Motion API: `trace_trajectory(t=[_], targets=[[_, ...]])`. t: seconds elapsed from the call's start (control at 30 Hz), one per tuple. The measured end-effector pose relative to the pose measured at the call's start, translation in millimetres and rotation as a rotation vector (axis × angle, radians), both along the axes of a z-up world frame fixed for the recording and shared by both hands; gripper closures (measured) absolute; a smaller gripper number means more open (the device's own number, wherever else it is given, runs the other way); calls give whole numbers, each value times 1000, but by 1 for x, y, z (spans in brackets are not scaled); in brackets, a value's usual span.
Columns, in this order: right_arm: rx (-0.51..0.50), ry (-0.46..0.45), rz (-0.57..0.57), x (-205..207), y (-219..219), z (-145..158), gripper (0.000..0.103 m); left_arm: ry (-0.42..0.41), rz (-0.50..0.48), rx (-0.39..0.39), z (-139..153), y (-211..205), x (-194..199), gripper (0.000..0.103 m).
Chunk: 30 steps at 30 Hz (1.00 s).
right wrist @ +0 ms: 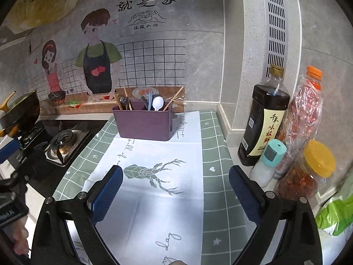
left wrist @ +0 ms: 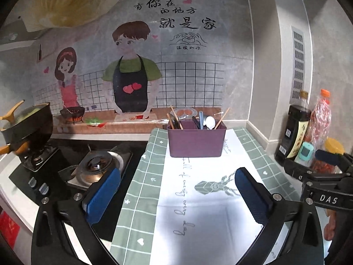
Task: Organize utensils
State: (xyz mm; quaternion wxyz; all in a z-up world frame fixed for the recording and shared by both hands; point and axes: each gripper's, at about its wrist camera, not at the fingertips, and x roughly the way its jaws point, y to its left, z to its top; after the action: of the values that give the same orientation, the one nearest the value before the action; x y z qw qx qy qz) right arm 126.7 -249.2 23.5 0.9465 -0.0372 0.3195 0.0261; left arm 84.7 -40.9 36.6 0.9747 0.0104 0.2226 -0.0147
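Left wrist view: purple caddy (left wrist: pixel 196 140) sits at twelve o'clock, utensils (left wrist: pixel 204 121) upright inside; left gripper (left wrist: pixel 177 195) and right gripper (right wrist: pixel 175 195) both gape empty, neither nearer.

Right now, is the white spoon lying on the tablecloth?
No, the white spoon stands inside the purple box with the other utensils.

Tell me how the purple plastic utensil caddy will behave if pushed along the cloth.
The purple plastic utensil caddy looks rigid and flat-based, so it probably slides rather than tips. The checked green tablecloth may bunch underneath. The loose white spoon would likely rattle.
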Motion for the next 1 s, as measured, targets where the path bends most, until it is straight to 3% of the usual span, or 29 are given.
trace_trajectory(t=[0.27,1.0], targets=[[18,7,6,-13,-1,-4,6,50,25,-21,-5,4,3,0],[-36,-20,10,-22,3,-1,6,75,42,-32,-11,8,5,0]])
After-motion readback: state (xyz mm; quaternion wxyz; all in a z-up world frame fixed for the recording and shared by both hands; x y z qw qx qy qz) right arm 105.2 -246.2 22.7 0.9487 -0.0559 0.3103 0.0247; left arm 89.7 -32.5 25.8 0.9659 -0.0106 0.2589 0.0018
